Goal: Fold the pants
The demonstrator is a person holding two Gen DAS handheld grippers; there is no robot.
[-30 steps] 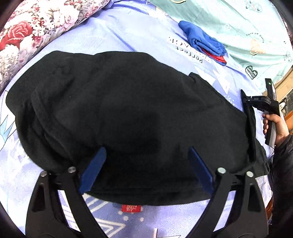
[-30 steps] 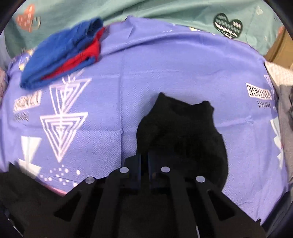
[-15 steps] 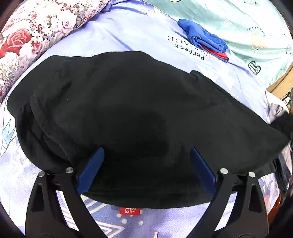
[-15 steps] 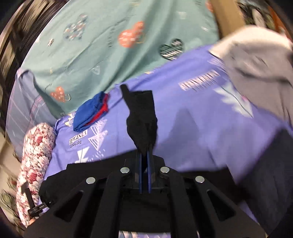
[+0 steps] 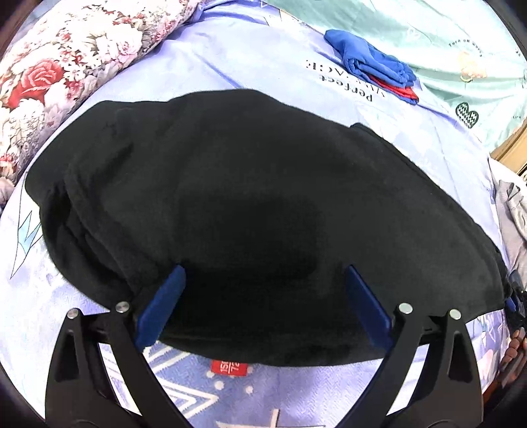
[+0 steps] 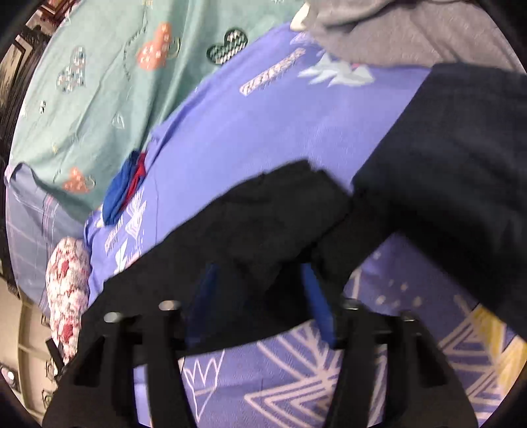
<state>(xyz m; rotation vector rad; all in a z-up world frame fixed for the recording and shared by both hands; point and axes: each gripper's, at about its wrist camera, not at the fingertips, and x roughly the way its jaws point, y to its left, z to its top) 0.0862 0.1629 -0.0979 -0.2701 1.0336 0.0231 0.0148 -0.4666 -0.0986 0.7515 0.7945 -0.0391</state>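
Note:
Black pants (image 5: pixel 250 184) lie spread across the purple sheet (image 5: pixel 230 59), with a red label (image 5: pixel 229 367) showing at their near hem. My left gripper (image 5: pixel 263 273) stands open, its blue pads (image 5: pixel 161 306) over the pants' near edge with the cloth under the gap. In the right wrist view the pants' end (image 6: pixel 263 224) lies flat below my right gripper (image 6: pixel 260 289). Its jaws are opening, and the blue pads (image 6: pixel 318 303) stand apart from the black cloth between them. A hand (image 5: pixel 515 342) shows at the far right edge.
A folded blue and red cloth (image 5: pixel 375 70) lies at the back on the sheet. A floral pillow (image 5: pixel 66 66) runs along the left. A dark navy garment (image 6: pixel 454 158) and a grey one (image 6: pixel 411 29) lie beside the pants' right end.
The right gripper swept sideways with the pants' end pinched, drew it out flat to the right, then parted its jaws and let go. The left gripper stayed put.

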